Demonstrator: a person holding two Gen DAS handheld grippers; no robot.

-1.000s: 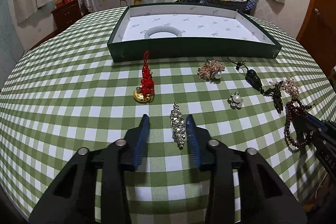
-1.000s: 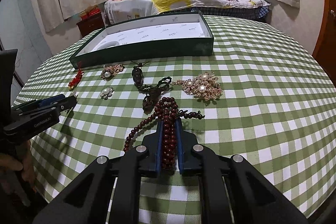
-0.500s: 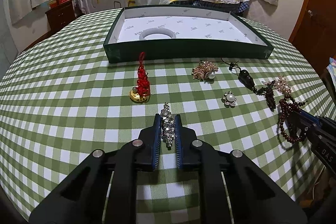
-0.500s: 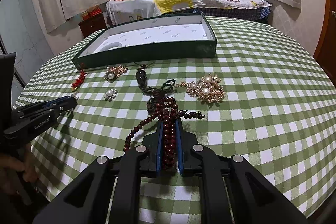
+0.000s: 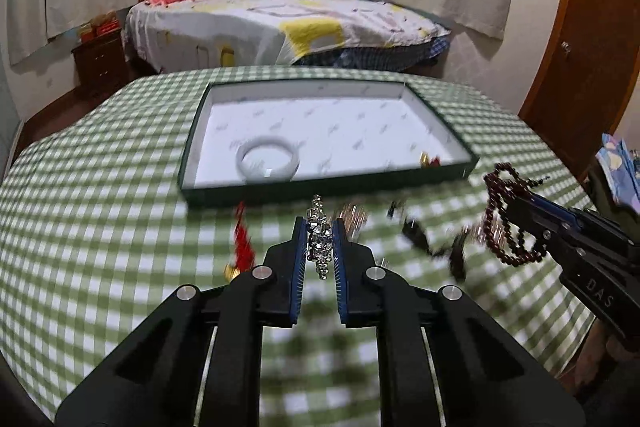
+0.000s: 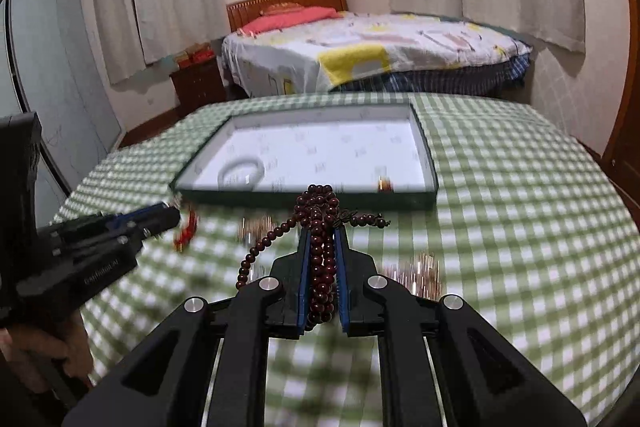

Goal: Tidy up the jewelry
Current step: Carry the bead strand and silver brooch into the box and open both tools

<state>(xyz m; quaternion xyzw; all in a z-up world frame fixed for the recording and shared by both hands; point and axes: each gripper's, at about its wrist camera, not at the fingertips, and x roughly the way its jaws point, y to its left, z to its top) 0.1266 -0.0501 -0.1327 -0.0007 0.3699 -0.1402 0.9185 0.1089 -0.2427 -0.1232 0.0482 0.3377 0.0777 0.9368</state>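
From your left wrist view, your left gripper point(image 5: 320, 227) is clenched on a sparkling silver rhinestone brooch point(image 5: 319, 235), lifted clear of the green-and-white checked tablecloth point(image 5: 100, 227). Straight ahead lies the shallow dark green tray with white lining point(image 5: 448, 143), a white bangle point(image 5: 267, 159) inside its near left part. To the right, your right gripper point(image 5: 516, 199) carries a dangling string of dark red wooden beads point(image 5: 512, 239). From your right wrist view, your right gripper point(image 6: 322, 235) is grasping those beads point(image 6: 320, 247), draped between its blue pads point(image 6: 305, 267). The tray point(image 6: 428, 155) sits just beyond; your left gripper point(image 6: 170, 217) shows at left.
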